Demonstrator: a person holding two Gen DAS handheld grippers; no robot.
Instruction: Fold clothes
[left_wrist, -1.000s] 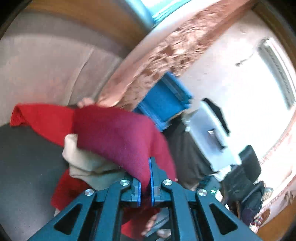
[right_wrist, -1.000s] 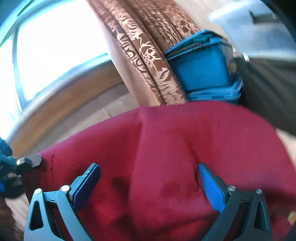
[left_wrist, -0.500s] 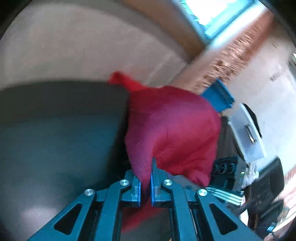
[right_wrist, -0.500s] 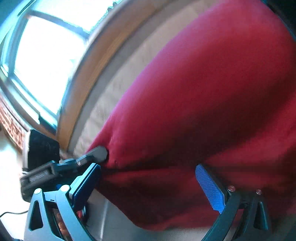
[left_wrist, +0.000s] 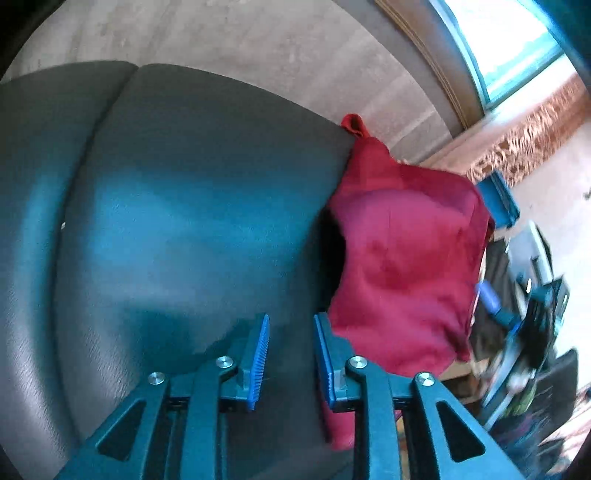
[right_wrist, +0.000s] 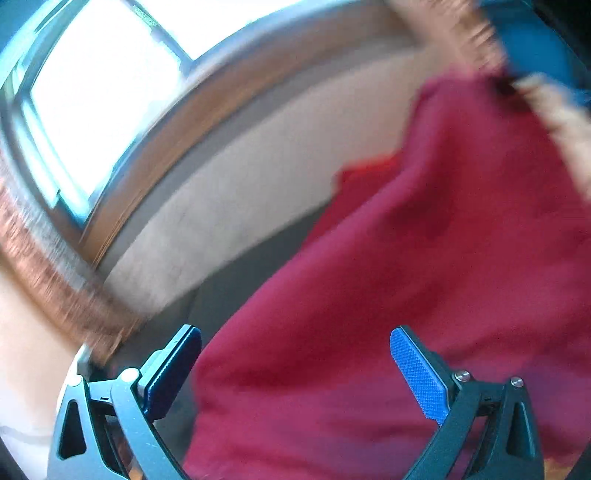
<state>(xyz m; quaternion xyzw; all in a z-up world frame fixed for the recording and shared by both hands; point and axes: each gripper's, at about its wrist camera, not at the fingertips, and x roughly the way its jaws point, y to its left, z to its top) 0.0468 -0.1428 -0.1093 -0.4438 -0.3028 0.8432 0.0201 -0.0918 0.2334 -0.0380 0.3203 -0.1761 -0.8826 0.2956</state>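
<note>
Left wrist view is showing the red garment (left_wrist: 402, 266) lying bunched at three o'clock on the dark grey cushion (left_wrist: 192, 206), one narrow end (left_wrist: 354, 125) poking up toward one o'clock against the pale backrest (left_wrist: 280, 48). The cloth is looking soft and slightly fuzzy, deep crimson, rumpled into a rounded heap with shallow folds. The cushion is looking smooth and leathery, with a curved seam running down at nine o'clock. The left gripper (left_wrist: 291, 354) is sitting at six o'clock with its jaws opening; the gap between its ribbed blue pads (left_wrist: 260, 354) is showing only cushion, and the garment is lying just beside the right-hand pad. Half a second ago those jaws were pinched shut on a fold of this cloth, so the garment is now lying released.

Right wrist view is blurring with motion. The garment (right_wrist: 424, 277) is filling the frame from three to six o'clock, spreading between the widely parted fingers of the right gripper (right_wrist: 295, 373), whose textured blue pads (right_wrist: 419, 376) are not pressing on it. A bright window (right_wrist: 99, 88) is sitting at ten o'clock, a patterned brown curtain (right_wrist: 48, 273) at eight o'clock. A blue bin (left_wrist: 498, 199) is standing behind the garment at three o'clock in the left view.
</note>
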